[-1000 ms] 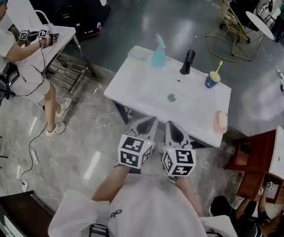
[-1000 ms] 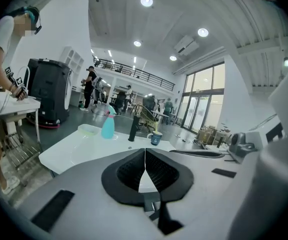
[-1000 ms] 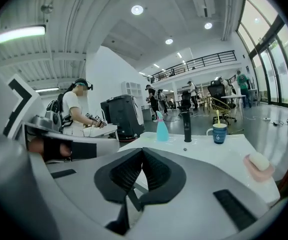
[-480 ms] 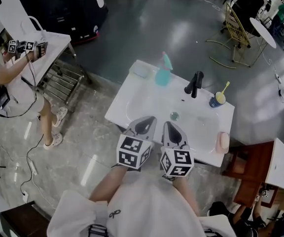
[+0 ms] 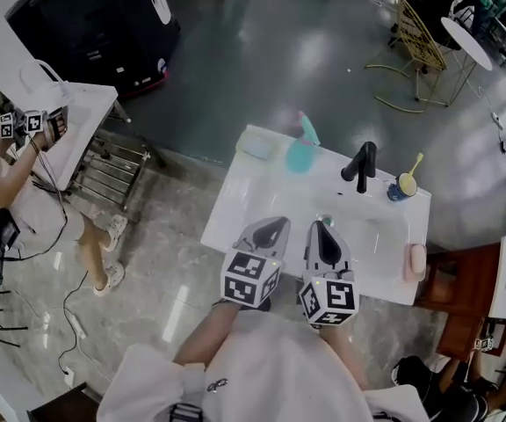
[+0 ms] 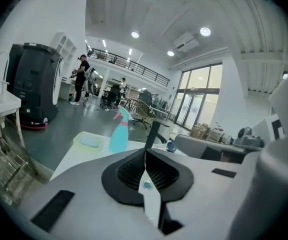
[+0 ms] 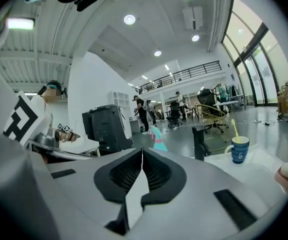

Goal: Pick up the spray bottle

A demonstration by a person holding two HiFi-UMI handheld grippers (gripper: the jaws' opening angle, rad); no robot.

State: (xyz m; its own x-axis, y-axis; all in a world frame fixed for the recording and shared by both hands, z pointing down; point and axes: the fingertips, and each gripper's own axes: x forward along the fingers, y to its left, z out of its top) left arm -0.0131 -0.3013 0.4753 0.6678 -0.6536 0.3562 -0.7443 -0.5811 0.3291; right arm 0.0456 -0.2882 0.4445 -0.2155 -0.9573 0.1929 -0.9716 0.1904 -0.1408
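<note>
Since a second ago: the table (image 5: 235, 205) sits lower and nearer in the head view. Both grippers now lie over its near half, where before their tips only met the near edge. The bystander (image 5: 11, 167) has slid to the left frame edge and is mostly cut off; an arm and legs show.

- left gripper (image 5: 278, 221): jaws clenched together, nothing between them.
- right gripper (image 5: 314, 225): same, clenched and empty.

Far edge of the table, left to right: soap dish (image 5: 257, 145) by the far left corner; bottle (image 5: 303, 148) just beside it, upright, well apart from both grippers; faucet (image 5: 361, 165); cup (image 5: 403, 184) near the far right corner. Soap (image 5: 417, 260) lies at the right edge.

Hard to read: the bottle's base is hidden behind the gripper body in both gripper views, and the right gripper view shows only its top. The bottle is blurred in the head view.
</note>
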